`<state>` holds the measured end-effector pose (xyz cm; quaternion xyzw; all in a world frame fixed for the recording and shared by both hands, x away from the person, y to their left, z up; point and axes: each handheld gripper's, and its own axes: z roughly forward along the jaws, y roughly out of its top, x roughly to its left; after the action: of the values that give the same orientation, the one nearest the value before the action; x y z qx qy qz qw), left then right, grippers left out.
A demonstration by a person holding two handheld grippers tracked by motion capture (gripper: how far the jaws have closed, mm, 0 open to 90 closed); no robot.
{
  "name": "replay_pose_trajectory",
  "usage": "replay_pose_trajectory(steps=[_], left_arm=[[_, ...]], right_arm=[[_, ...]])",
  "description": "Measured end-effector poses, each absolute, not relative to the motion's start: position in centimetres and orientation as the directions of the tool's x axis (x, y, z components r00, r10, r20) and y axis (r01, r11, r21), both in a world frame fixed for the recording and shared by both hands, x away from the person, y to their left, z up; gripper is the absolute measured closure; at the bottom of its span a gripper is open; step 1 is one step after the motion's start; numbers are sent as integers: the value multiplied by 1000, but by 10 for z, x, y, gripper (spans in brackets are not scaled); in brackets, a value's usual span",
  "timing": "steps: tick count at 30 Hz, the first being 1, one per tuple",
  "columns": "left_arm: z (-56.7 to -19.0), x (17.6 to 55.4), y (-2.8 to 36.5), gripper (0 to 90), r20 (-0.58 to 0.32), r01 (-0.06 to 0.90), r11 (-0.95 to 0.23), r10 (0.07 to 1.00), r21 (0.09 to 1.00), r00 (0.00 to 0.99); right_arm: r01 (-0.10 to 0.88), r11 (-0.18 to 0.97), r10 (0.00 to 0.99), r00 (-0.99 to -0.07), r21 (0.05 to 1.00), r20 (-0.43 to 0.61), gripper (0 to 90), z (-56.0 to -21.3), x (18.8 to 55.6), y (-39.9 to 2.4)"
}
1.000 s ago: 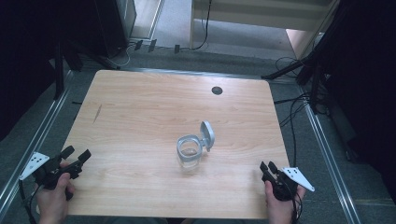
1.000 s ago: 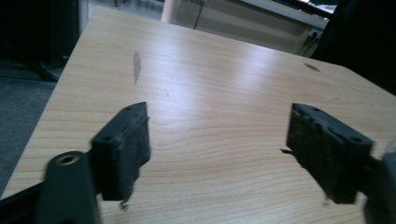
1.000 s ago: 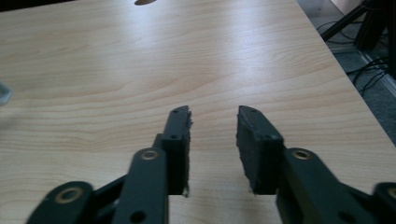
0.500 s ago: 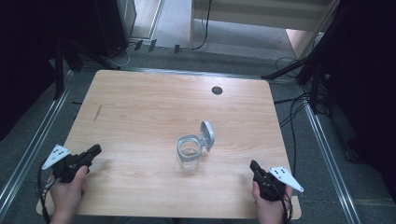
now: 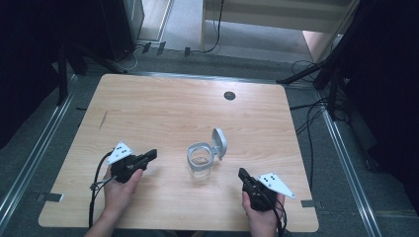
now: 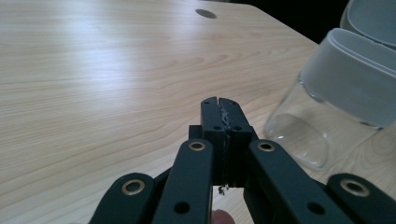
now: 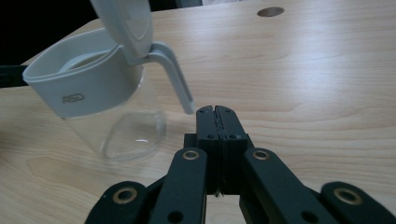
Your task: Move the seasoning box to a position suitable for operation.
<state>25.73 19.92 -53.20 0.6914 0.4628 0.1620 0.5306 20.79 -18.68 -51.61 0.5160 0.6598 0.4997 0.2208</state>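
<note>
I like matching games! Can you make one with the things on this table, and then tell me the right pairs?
Things:
1. lid
2. jar
3. left gripper
4. round hole

States or places:
A. jaws pressed shut, holding nothing
B. flipped up, open
C. far side of the table
D. clear glass, standing between the two grippers

Pairs: 1-B, 2-D, 3-A, 4-C

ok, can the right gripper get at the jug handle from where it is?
Probably yes. The right gripper sits just short of the jug, with bare table between, and the handle faces it. But its jaws are shut, so they'd need opening first.
</note>
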Motion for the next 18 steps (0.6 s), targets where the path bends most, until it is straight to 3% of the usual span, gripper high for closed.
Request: replay_pose_trajectory(steps=[8,18], left_arm=[[-533,272,147,900,-246,469,-82,766,879,594],[-532,290,129,900,-254,481,-91,757,872,602]], right_arm=[[474,-9,871,-428,881,239,897,-516,207,-154],[485,-17,856,-445,875,263,896,-517,214,-125]])
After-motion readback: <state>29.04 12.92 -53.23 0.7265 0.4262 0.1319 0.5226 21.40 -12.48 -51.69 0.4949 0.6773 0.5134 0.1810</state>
